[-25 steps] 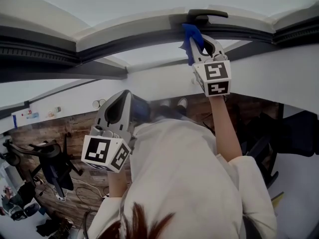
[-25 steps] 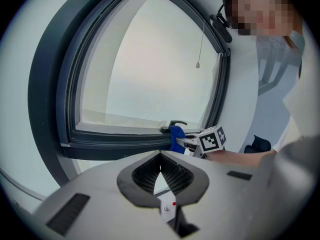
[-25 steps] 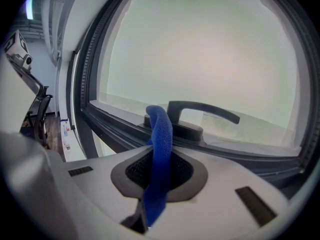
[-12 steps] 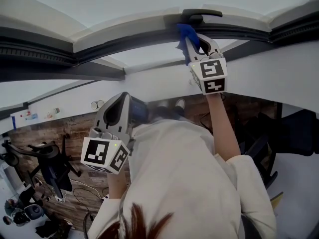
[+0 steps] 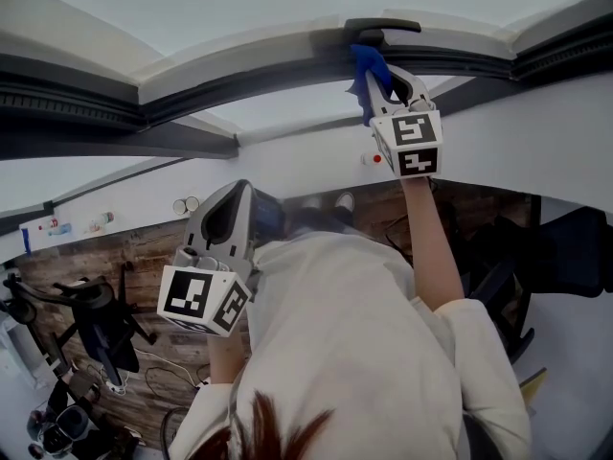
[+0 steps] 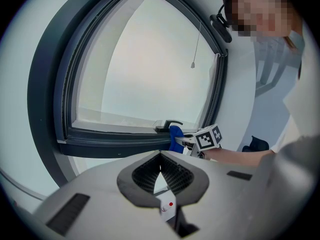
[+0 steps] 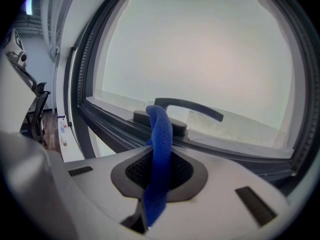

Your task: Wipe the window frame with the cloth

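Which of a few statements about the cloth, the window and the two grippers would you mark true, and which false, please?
1. The right gripper is shut on the cloth. True.
2. The left gripper grips the window frame. False: its jaws are together on nothing, held low and away from the frame.
3. The cloth is up by the window handle. True.
4. The cloth is yellow. False: it is blue.
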A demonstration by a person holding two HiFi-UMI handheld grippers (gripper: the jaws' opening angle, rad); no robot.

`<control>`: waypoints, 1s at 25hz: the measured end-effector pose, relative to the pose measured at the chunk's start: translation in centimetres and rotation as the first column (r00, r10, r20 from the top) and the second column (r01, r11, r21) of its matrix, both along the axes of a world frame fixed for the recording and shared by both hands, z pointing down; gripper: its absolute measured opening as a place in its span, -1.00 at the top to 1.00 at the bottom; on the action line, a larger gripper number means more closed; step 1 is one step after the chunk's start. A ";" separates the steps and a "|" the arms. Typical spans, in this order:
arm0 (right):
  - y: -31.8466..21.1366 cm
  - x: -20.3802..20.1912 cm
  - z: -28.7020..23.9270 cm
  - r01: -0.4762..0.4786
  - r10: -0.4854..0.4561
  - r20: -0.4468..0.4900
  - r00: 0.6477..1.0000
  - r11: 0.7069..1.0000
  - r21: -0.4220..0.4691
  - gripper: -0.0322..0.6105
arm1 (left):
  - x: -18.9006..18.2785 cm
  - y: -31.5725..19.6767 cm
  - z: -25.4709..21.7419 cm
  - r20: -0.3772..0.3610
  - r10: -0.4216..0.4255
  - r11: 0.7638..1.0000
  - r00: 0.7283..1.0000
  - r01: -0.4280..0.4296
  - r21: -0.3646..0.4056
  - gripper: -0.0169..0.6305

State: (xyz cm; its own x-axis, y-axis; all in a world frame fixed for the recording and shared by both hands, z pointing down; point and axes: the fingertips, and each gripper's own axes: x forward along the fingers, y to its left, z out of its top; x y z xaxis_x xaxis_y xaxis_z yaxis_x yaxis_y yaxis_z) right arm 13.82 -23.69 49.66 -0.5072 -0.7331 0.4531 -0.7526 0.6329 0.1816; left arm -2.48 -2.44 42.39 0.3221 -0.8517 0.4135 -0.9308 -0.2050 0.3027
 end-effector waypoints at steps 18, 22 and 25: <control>-0.6 1.8 -0.2 -0.037 0.037 0.000 0.999 0.999 0.001 0.75 | 0.3 -0.1 -0.2 0.002 0.024 1.000 1.000 -0.024 0.001 0.92; -0.8 1.9 0.0 -0.038 0.038 -0.002 0.999 0.999 0.000 0.75 | 0.2 -0.1 0.1 0.001 0.021 1.000 1.000 -0.021 -0.005 0.92; -0.6 2.0 -0.1 -0.040 0.040 -0.002 0.999 0.999 0.000 0.75 | 0.0 0.1 0.1 0.003 0.019 1.000 1.000 -0.019 -0.008 0.92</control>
State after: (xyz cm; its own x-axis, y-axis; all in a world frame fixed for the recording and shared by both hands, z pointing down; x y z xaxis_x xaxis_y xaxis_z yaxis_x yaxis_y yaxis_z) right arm 15.78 -24.33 49.51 -0.4765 -0.7529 0.4541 -0.7769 0.6023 0.1834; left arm -2.44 -2.38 42.50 0.3367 -0.8422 0.4211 -0.9277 -0.2200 0.3018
